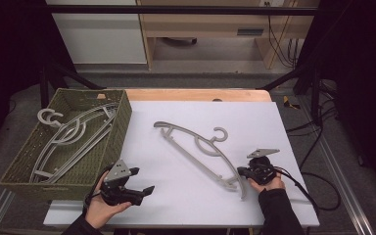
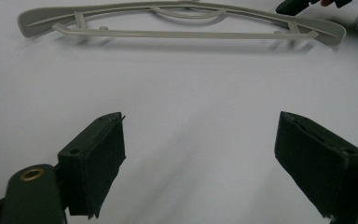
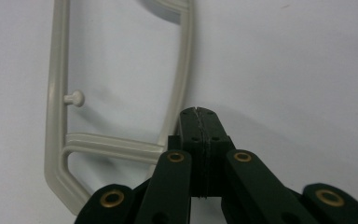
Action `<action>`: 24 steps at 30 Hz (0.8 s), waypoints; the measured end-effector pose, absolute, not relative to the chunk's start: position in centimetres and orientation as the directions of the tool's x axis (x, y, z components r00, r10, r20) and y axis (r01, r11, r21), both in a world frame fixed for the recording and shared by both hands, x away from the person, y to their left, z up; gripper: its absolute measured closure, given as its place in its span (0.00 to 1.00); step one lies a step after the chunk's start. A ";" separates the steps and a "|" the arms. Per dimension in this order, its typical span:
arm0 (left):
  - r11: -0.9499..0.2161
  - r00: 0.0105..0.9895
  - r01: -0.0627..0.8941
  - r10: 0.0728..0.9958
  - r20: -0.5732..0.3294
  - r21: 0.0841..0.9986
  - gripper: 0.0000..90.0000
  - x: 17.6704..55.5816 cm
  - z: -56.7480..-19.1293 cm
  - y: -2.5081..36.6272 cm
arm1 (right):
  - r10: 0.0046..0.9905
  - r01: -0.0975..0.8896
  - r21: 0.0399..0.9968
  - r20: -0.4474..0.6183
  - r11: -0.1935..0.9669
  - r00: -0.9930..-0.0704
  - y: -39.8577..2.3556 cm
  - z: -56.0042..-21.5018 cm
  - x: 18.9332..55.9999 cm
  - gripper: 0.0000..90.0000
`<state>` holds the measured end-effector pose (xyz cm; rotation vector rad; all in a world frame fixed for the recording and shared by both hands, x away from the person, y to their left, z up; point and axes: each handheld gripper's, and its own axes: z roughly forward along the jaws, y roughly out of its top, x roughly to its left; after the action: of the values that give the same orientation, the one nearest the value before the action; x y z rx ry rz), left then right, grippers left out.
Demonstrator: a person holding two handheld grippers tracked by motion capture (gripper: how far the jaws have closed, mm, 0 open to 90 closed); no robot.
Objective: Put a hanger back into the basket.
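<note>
1. The hanger (image 1: 198, 149) lies flat on the white bench (image 1: 176, 200), well apart from the woven basket (image 1: 120, 127) at 9 o'clock that already carries other hangers (image 1: 73, 134).
2. Its long axis runs from 10 o'clock down to 4 o'clock across the high view, with the hook (image 1: 219, 134) curling off toward 1 o'clock.
3. The right claw (image 1: 241, 171) sits right at that 4 o'clock end. In the right gripper view its jaws are clenched tip to tip just beside the hanger's arm (image 3: 179, 93), and no plastic can be seen between them.
4. The left claw (image 1: 142, 182) waits at 7 o'clock, jaws spread wide over bare bench, gripping nothing. From there the hanger lies ahead at 12 o'clock (image 2: 182, 21), broadside on.
5. The right hand is plainly nearer, so the pickup likely falls to it.
</note>
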<state>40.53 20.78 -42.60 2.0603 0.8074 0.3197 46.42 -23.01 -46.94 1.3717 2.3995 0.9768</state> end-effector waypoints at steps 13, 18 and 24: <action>-0.394 0.748 0.425 0.659 -0.072 0.815 0.17 40.4 -42.4 21.0 | 0.655 0.585 0.665 0.187 0.464 -0.732 -19.0 -47.6 44.9 1.00; -0.387 0.741 0.431 0.667 -0.075 0.815 0.16 40.5 -42.4 21.0 | 0.612 0.561 0.677 0.202 0.476 -0.764 -17.4 -47.8 44.3 1.00; -0.380 0.737 0.437 0.671 -0.082 0.815 0.16 40.5 -42.4 20.9 | 0.554 0.531 0.696 0.227 0.483 -0.801 -15.2 -48.0 43.7 1.00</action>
<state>40.50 20.90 -42.37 2.0345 0.8380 0.3277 43.68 -15.25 -48.01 0.9812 2.6811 1.2420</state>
